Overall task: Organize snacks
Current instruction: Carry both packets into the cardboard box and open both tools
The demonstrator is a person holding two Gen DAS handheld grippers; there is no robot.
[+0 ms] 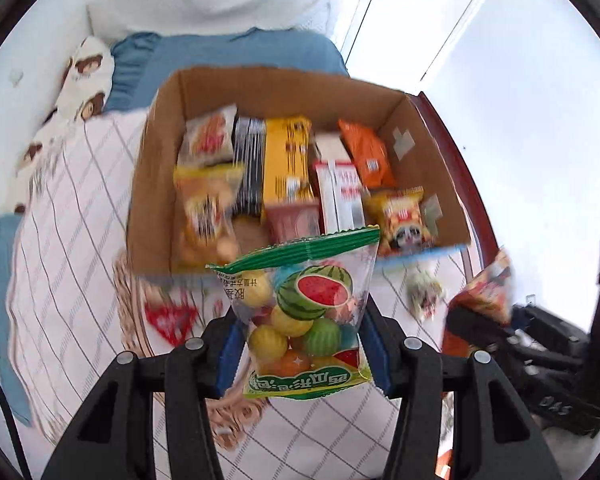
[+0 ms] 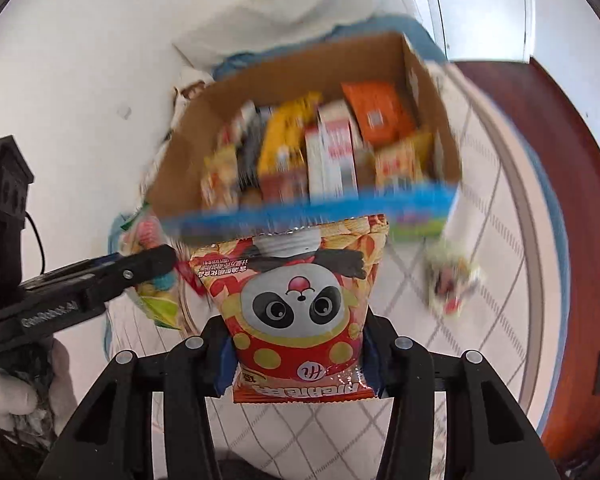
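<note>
Just short of the cardboard box, our left claw clamps the watermelon candy bag and our right claw the panda chip bag, both lengthwise toward it.

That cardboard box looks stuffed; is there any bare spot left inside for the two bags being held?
The cardboard box is crowded along its back and middle. Bare floor shows at the front, between the yellow bag and the pink pack. A narrower gap lies by the right wall, beside the panda packet.
</note>
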